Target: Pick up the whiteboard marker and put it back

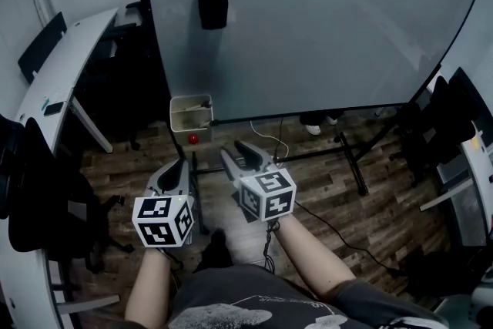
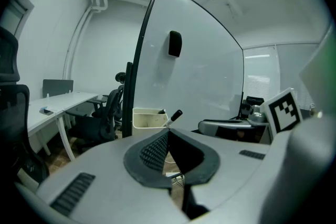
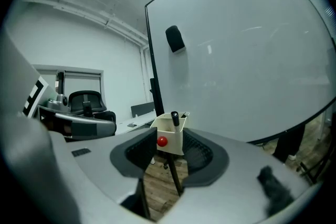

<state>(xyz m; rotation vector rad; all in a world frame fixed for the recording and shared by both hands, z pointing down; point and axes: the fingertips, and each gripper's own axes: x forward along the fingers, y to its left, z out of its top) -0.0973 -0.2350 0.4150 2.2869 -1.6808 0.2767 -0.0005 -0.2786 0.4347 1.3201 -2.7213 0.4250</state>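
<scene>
Now | wood floor (image 1: 385,212) | whiteboard (image 1: 308,19) upright | marker (image 3: 175,117) in box (image 3: 176,140) | desk (image 1: 73,50) L

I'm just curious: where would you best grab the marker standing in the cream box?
Probably the dark top end of the marker, the only part above the rim of the box; come from above, in front, since the whiteboard stands behind.
</scene>
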